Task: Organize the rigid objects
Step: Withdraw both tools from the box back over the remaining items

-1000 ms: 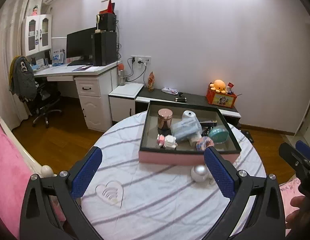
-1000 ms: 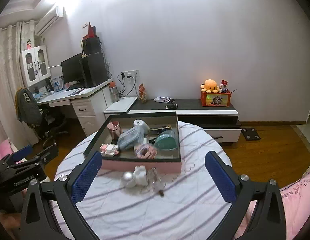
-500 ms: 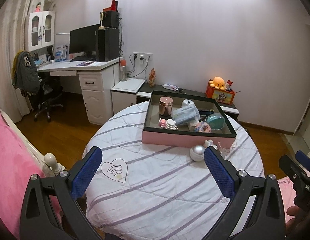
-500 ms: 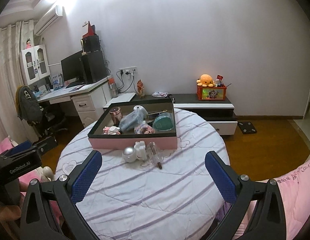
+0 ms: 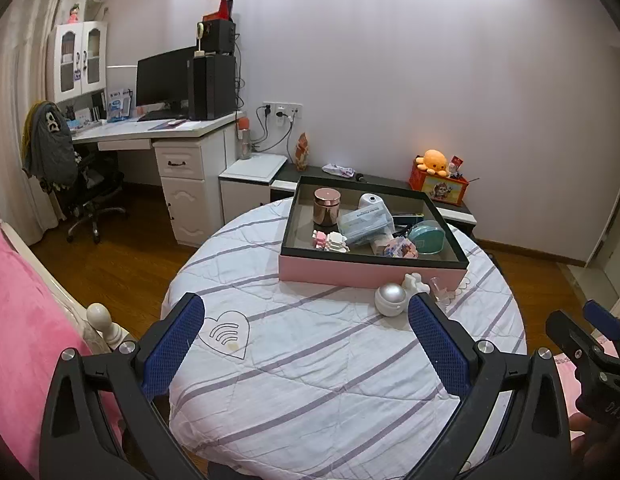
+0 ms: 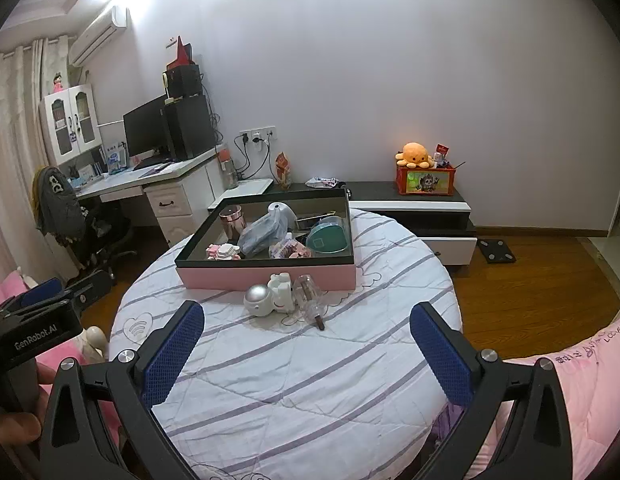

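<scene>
A pink box with a dark rim sits at the far side of a round table under a striped white cover. Inside lie a copper jar, a blue pouch, a teal round case and small pink blocks. In front of the box rest a silver ball, a white figurine and a clear bottle. My left gripper and right gripper both stand open and empty, well short of these.
A white desk with a monitor and an office chair stands at the left. A low black-and-white cabinet with an orange box and plush runs along the wall. Pink bedding borders the table on the left, more on the right.
Both grippers have pulled back from the table and away from the box, so more of the striped cover shows. The objects have not moved. Both stay open.
</scene>
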